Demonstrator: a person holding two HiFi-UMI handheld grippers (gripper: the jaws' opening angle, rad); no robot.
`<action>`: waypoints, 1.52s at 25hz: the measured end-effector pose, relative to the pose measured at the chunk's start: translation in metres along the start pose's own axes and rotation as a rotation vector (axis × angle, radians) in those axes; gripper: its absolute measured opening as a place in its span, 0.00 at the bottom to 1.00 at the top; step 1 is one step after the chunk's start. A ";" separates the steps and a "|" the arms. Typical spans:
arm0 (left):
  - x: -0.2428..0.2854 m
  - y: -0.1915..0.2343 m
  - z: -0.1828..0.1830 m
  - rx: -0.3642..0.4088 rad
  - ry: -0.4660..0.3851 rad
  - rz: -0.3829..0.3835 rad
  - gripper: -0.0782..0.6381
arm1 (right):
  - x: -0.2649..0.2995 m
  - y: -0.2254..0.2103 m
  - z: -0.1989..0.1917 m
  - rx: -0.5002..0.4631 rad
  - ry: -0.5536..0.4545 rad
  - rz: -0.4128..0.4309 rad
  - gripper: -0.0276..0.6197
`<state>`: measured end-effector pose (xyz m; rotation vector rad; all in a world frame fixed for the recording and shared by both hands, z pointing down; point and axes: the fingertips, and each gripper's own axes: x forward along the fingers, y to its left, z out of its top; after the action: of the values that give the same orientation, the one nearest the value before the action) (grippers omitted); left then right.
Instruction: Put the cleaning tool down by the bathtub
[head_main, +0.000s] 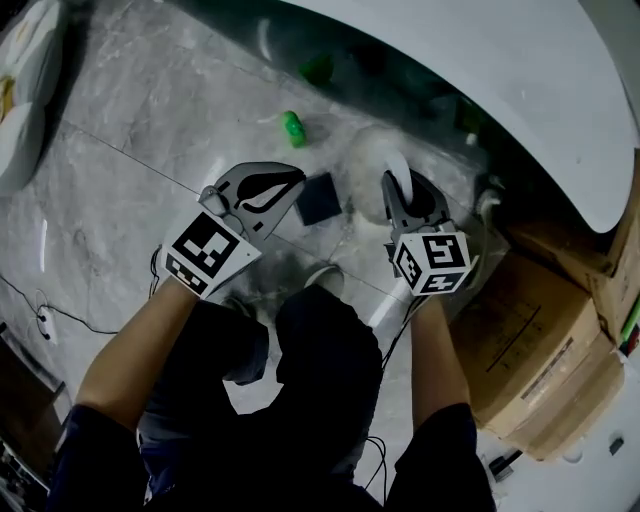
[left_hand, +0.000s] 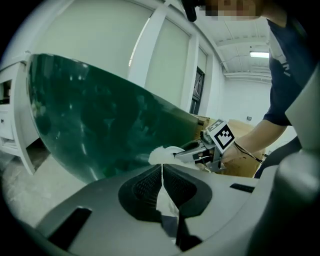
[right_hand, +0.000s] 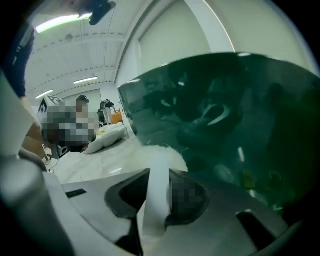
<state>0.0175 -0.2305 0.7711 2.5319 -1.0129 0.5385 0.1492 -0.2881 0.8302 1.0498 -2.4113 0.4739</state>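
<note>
The cleaning tool has a flat white handle (head_main: 399, 172) and a fluffy white head (head_main: 368, 150) that hangs just over the marble floor beside the bathtub (head_main: 480, 60). My right gripper (head_main: 402, 192) is shut on the handle (right_hand: 156, 185). The fluffy head (right_hand: 167, 153) shows just past the jaws, close to the tub's dark green side (right_hand: 225, 125). My left gripper (head_main: 290, 188) hovers to the left of the tool, shut (left_hand: 161, 172) with nothing held. From the left gripper view I see the right gripper (left_hand: 186, 154) and the fluffy head (left_hand: 161, 155) against the tub's green side (left_hand: 100, 130).
A small green object (head_main: 292, 128) and a dark square piece (head_main: 318, 198) lie on the grey marble floor near the tub. Cardboard boxes (head_main: 540, 350) stand at the right. A white fixture (head_main: 25, 90) sits at the left edge, and a cable (head_main: 45, 322) trails below it.
</note>
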 end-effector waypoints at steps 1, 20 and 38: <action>0.007 0.002 -0.008 0.005 0.000 -0.003 0.16 | 0.009 -0.003 -0.010 -0.004 0.002 -0.003 0.18; 0.088 0.032 -0.133 0.022 0.059 0.004 0.16 | 0.152 -0.045 -0.175 -0.048 0.123 -0.038 0.18; 0.088 0.039 -0.189 -0.047 0.101 0.011 0.16 | 0.194 -0.044 -0.243 -0.091 0.243 -0.057 0.19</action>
<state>0.0087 -0.2212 0.9830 2.4338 -0.9915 0.6310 0.1327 -0.3141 1.1430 0.9599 -2.1633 0.4406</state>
